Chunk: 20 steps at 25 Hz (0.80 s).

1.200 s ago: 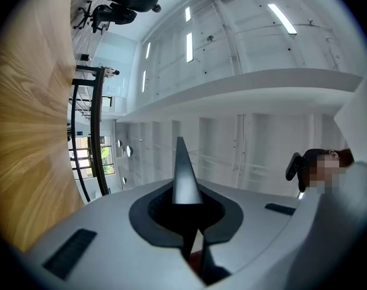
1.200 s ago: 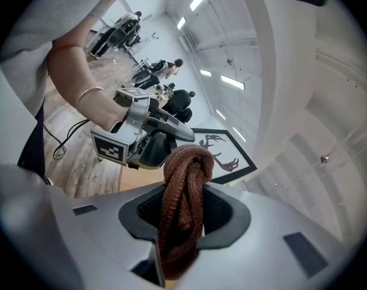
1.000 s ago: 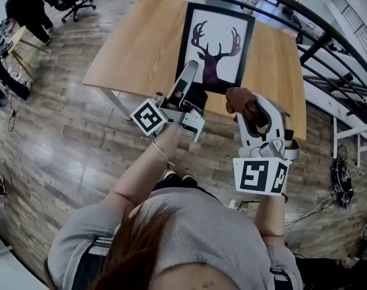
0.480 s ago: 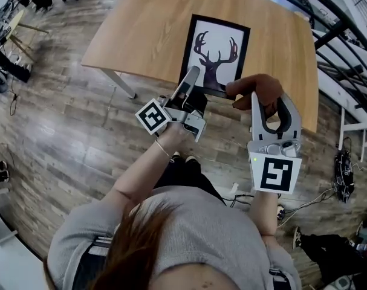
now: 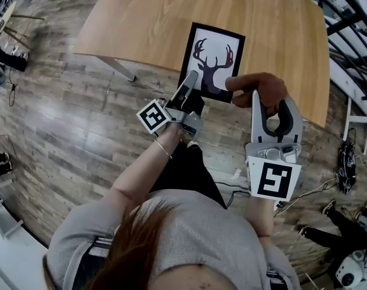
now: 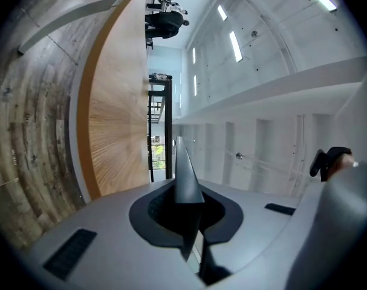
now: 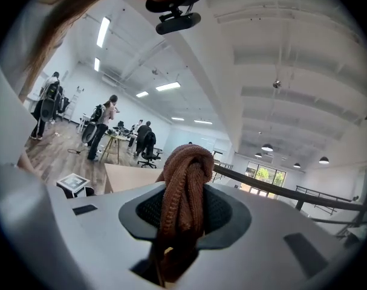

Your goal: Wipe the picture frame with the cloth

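**Cloth pinched and poised, frame not yet wiped**

Nearest the camera, both forearms reach forward, one gripper in each hand. The right gripper [image 5: 255,101] has its jaws clamped on the cloth [image 5: 262,86], a brown knitted wad that bulges out past the tips. Bunched like that it makes a soft pad to rub with, and the jaws themselves probably stay off the glass. The left gripper [image 5: 193,77] is pressed together with nothing between its jaws. It is not needed for wiping, so it seems to be there to steady things.

Just beyond the grippers lies the frame [image 5: 212,62]: black-edged with a deer silhouette on white, flat on the table [image 5: 141,17] and close to its near edge, within easy reach. In the head view the left tips sit over the frame's near left corner and the cloth over its near right corner. I cannot tell whether either one touches it.

A flat frame may slide under a sideways rub, so a shut left gripper resting on the corner would hold it. I judge the wiping is about to start, with the cloth yet to come down onto the glass.

Farther off there is wood floor around the table, and people at desks across the room in the right gripper view.
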Motion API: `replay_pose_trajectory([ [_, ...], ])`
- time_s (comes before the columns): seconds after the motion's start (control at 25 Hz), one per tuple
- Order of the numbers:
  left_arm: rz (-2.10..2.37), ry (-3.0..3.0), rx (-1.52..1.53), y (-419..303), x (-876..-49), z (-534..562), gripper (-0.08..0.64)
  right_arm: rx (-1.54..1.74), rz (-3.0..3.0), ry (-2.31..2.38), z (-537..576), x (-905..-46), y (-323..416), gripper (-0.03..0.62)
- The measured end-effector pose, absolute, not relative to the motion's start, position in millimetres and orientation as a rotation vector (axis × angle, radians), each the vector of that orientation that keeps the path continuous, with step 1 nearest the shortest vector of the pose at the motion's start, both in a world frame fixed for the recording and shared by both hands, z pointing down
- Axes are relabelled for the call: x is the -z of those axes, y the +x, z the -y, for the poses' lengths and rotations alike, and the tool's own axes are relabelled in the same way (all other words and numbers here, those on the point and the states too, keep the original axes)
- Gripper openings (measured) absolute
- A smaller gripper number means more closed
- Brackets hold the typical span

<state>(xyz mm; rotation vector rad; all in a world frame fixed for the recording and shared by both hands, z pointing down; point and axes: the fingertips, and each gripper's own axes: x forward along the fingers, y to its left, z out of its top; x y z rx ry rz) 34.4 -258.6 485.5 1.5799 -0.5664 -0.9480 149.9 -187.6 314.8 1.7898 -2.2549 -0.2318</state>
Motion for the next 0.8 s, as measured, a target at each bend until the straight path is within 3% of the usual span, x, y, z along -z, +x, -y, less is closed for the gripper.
replay_pose_trajectory([
  [0.32,0.639,1.492,0.847,39,-554,258,0.018,0.162,2.233,1.781,196,-347,156,0.133],
  [0.8,0.645,1.43,0.813,41,-592,254,0.018,0.143,2.208,1.715,204,-392,146,0.133],
])
